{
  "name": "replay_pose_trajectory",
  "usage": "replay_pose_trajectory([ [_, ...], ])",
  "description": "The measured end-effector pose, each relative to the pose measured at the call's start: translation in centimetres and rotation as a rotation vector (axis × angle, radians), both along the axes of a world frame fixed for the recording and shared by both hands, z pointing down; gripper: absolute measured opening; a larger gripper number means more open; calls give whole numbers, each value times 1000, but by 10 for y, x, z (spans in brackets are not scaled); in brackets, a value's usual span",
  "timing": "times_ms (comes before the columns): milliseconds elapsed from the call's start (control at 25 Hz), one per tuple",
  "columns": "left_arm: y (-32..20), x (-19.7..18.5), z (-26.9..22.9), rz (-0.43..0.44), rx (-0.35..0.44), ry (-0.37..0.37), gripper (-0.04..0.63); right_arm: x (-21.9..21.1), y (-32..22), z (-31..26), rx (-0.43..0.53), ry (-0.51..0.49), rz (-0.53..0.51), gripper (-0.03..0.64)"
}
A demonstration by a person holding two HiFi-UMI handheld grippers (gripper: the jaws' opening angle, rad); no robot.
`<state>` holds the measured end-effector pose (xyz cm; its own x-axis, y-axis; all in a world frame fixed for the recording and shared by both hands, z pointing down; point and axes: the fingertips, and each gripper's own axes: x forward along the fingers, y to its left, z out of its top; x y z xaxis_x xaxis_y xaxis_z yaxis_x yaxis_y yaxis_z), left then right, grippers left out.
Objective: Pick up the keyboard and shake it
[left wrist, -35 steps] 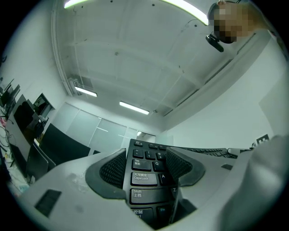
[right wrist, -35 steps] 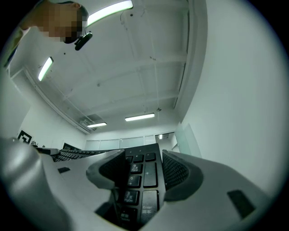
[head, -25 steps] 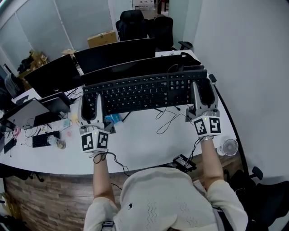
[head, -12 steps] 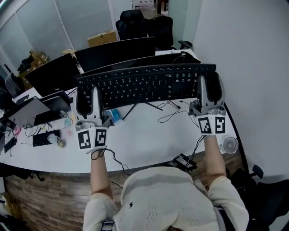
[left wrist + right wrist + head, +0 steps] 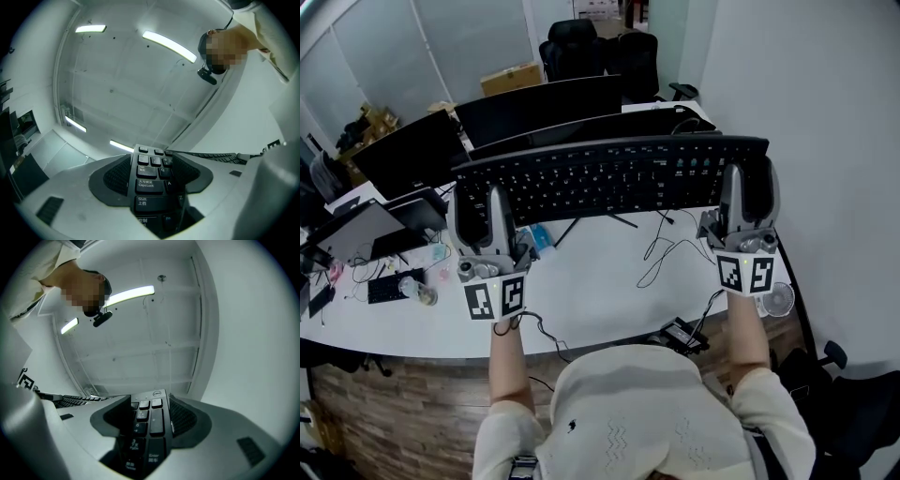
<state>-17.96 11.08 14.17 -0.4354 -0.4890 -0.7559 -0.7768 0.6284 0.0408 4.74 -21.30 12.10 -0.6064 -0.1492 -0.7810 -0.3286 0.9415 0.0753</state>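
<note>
Black plastic keyboard, just one, hangs in the air over the white desk. Two grippers hold it: left gripper clamped on its left end, right gripper clamped on its right end.

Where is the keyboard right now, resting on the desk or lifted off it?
Lifted off: the keyboard hangs above the desk, its ends clamped in the left claw and the right claw.

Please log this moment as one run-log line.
keyboard: held above desk | left gripper: shut on keyboard | right gripper: shut on keyboard
</note>
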Motion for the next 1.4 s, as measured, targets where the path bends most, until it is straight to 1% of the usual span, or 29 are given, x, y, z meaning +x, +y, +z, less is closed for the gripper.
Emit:
replay_pose_trajectory([
  [120,7,18,-16,3,30,-51,264,20,8,-14,35,-59,3,242],
  [160,7,18,-16,7,31,-49,264,21,9,-16,40,-57,3,242],
  [320,-2,-5,4,4,7,14,264,-2,-1,-1,4,16,5,242],
  [400,1,0,1,-2,17,-5,264,2,3,-3,15,-8,7,242],
  [480,10,10,-10,8,44,-33,265,16,15,-16,51,-52,17,242],
  [520,14,11,-14,17,50,-34,265,20,20,-22,63,-60,21,242],
  [600,15,4,-12,27,49,-13,265,16,23,-25,67,-46,25,242],
  [720,4,-5,1,20,27,22,265,4,10,-10,38,-7,25,242],
  [800,4,-1,-1,11,21,14,265,5,9,-8,26,-9,23,244],
  [960,21,18,-20,23,48,-24,265,29,28,-27,62,-59,28,244],
  [1120,9,7,-16,18,46,4,265,17,15,-29,55,-31,26,244],
  [1280,10,5,-8,12,14,25,265,9,12,-15,17,7,15,244],
  [1400,2,-1,4,4,-18,61,265,0,2,-2,-18,49,7,244],
])
